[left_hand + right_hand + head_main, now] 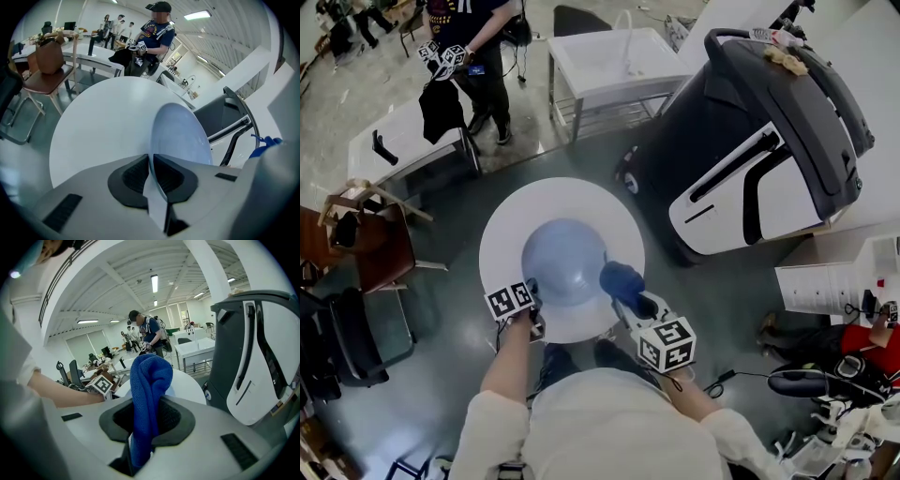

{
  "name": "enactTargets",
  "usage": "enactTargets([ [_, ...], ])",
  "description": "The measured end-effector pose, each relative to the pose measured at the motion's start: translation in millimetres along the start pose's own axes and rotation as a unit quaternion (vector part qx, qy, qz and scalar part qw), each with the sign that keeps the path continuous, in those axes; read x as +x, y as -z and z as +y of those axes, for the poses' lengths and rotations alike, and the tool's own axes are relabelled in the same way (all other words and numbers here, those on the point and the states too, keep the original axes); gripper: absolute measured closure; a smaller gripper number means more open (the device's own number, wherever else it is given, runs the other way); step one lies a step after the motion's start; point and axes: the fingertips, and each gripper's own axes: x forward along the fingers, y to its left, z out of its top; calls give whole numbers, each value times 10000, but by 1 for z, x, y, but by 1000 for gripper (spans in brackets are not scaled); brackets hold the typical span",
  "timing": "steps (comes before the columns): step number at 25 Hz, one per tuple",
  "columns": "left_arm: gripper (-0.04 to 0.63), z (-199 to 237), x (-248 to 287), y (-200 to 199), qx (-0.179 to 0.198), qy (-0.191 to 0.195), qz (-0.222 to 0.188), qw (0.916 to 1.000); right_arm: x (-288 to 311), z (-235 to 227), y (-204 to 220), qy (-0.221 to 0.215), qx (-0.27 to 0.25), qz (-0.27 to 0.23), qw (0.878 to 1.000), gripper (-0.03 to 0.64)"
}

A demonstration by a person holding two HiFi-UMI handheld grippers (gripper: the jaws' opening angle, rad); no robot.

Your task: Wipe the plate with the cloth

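Steadying plate [562, 258] by near rim in narrow-clamped left gripper [152, 164] at near edge of table [506, 234], with blue cloth [147, 394] pinched in right gripper [146, 427] beside plate, ready to wipe.

1x plate [565, 261], 1x cloth [621, 279].

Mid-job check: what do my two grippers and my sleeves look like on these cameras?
The left gripper and right gripper both have pale grey moulded bodies, with black ribbed pads set in black recesses. Each carries a white cube printed with black square markers: left cube, right cube. The person wears cream sleeves that end near the elbows.
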Motion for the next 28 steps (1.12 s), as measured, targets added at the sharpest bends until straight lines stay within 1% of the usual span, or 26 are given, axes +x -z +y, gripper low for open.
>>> enactTargets([
  [4, 549, -7, -2, 1, -174, 202, -65, 9996, -4, 1, 4, -19, 13, 17, 10000, 528],
  [9, 552, -21, -8, -3, 115, 341, -121, 9993, -4, 5, 2, -114, -39, -16, 9999, 528],
  [13, 552, -27, -15, -7, 101, 392, -219, 9989, -3, 7, -2, -174, -75, -40, 9998, 528],
  [18, 551, -34, -31, -11, 263, 419, -343, 9982, -3, 7, -9, -217, -121, -132, 9996, 528],
  [24, 552, -48, -58, -18, 294, 672, -543, 9958, 0, 12, -20, -278, -154, -268, 9991, 528],
  [28, 551, -63, -77, -21, 385, 749, -712, 9939, -1, 15, -26, -332, -180, -344, 9987, 528],
])
